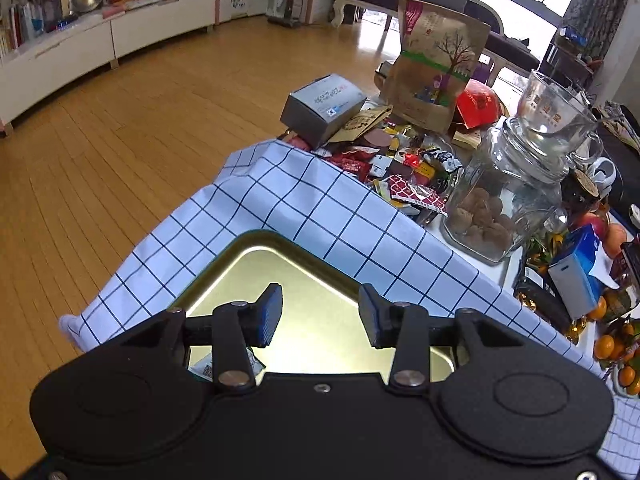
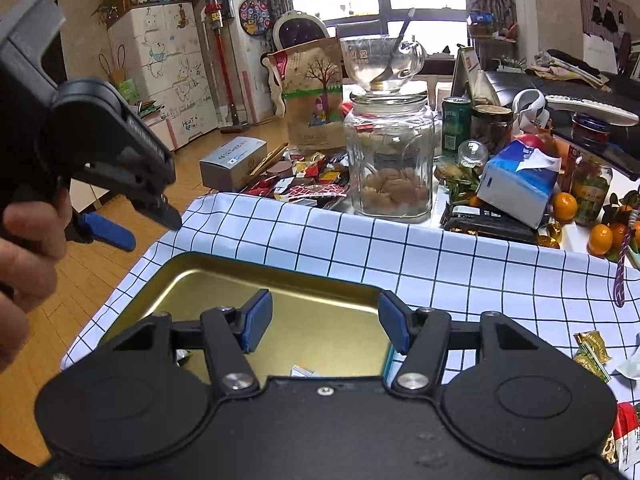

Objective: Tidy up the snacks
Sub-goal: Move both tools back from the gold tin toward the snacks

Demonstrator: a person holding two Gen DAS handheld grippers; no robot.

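Observation:
A gold tin tray (image 1: 304, 276) (image 2: 224, 280) lies on a blue-checked white cloth (image 1: 320, 208) (image 2: 440, 252). My left gripper (image 1: 320, 314) hovers open over it, nothing between its blue pads; a small printed packet (image 1: 206, 368) shows in the tray under its left finger. My right gripper (image 2: 326, 322) is also open over the tray, above a small silver-wrapped candy (image 2: 302, 370). In the right wrist view a hand holds the left gripper (image 2: 148, 228) at the upper left. A pile of wrapped snacks (image 1: 404, 168) (image 2: 308, 184) lies beyond the cloth.
A glass jar of walnuts (image 1: 500, 200) (image 2: 390, 168) carries a glass cup (image 1: 556, 112) (image 2: 380, 64). Behind the pile are a grey box (image 1: 324, 108) (image 2: 232, 164) and a brown paper bag (image 1: 436, 64) (image 2: 316, 92). A tissue box (image 2: 516, 184), oranges (image 2: 564, 206) and loose snacks (image 2: 592, 354) lie right.

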